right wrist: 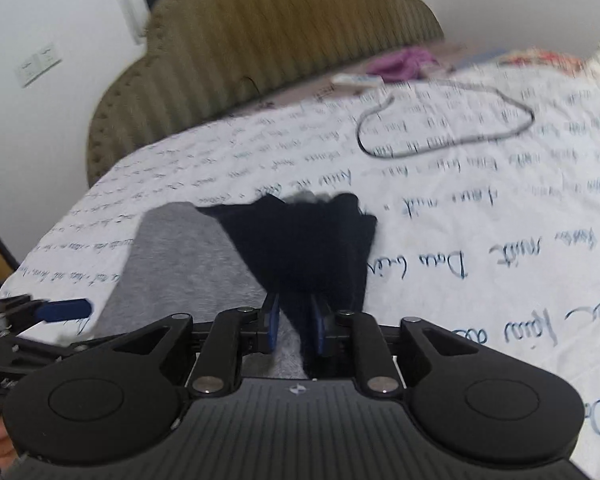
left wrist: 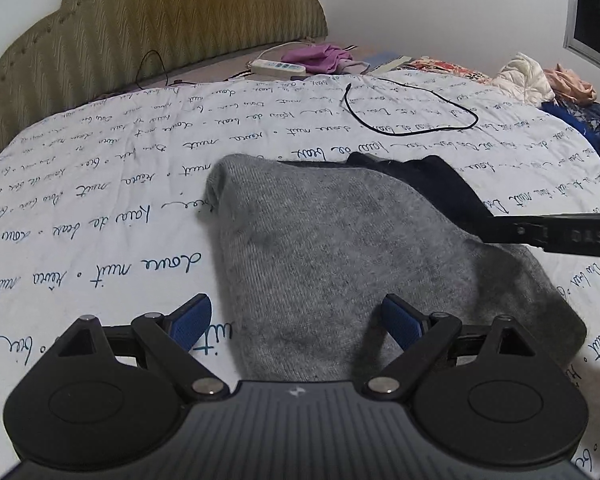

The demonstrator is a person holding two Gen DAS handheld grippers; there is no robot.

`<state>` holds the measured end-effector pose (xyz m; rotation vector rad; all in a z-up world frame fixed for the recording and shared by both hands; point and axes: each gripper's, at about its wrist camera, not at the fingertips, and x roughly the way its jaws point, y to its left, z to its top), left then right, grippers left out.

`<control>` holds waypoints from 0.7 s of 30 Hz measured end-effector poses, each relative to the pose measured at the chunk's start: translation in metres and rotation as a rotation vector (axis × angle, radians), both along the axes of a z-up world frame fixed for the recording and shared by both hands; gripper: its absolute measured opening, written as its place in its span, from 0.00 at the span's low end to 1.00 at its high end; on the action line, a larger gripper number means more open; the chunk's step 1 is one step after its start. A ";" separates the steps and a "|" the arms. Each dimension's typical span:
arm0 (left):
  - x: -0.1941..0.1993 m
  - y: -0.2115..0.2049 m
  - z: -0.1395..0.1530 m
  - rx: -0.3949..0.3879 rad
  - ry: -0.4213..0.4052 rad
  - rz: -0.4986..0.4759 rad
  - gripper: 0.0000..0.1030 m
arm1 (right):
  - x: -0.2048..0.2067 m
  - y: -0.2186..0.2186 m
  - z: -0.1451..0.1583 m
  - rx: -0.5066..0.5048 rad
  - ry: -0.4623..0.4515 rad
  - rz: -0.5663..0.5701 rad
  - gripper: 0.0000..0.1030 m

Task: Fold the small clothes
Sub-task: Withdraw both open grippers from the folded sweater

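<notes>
A grey knit garment (left wrist: 340, 260) lies flat on the white bedsheet with script print (left wrist: 120, 208). A black garment (left wrist: 440, 184) lies over its far right side. My left gripper (left wrist: 298, 320) is open just above the grey garment's near edge, its blue pads wide apart and holding nothing. In the right wrist view my right gripper (right wrist: 295, 322) has its jaws a narrow gap apart. The near tip of the black garment (right wrist: 304, 240) lies between the pads, which do not clamp it. The grey garment (right wrist: 180, 264) spreads to the left of it.
A black cable loop (left wrist: 412, 116) lies further back on the sheet. A white power strip (left wrist: 276, 68) and purple cloth (left wrist: 320, 58) sit near the olive headboard (left wrist: 140, 28). A pile of clothes (left wrist: 540, 80) is heaped at the far right.
</notes>
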<state>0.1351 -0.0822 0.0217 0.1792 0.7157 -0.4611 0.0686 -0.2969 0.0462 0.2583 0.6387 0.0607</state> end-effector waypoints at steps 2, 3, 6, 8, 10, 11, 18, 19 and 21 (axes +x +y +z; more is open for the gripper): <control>0.000 0.000 -0.001 0.002 0.004 0.005 0.90 | 0.003 -0.001 -0.004 -0.019 0.025 0.011 0.31; 0.001 -0.001 -0.002 0.002 0.010 0.006 0.90 | 0.006 -0.001 -0.009 -0.037 0.043 0.006 0.31; 0.001 -0.001 0.000 -0.006 0.014 0.006 0.90 | 0.004 -0.007 -0.011 0.000 0.042 -0.010 0.33; 0.000 -0.002 0.002 0.000 0.007 0.002 0.90 | -0.001 -0.010 -0.006 0.042 0.016 -0.010 0.41; 0.000 -0.002 0.003 0.008 0.000 0.003 0.90 | -0.002 -0.013 -0.002 0.065 0.003 -0.015 0.52; 0.001 -0.002 0.003 0.006 -0.001 0.005 0.90 | -0.003 -0.015 -0.001 0.065 -0.002 -0.022 0.57; 0.009 0.002 0.004 -0.009 0.014 0.018 0.90 | 0.003 -0.034 -0.010 0.130 0.029 -0.065 0.59; 0.011 0.003 0.004 -0.014 0.018 0.016 0.90 | 0.005 -0.036 -0.013 0.150 0.034 -0.065 0.61; 0.016 0.006 0.006 -0.042 0.025 0.005 0.90 | 0.011 -0.041 -0.018 0.202 0.049 -0.050 0.66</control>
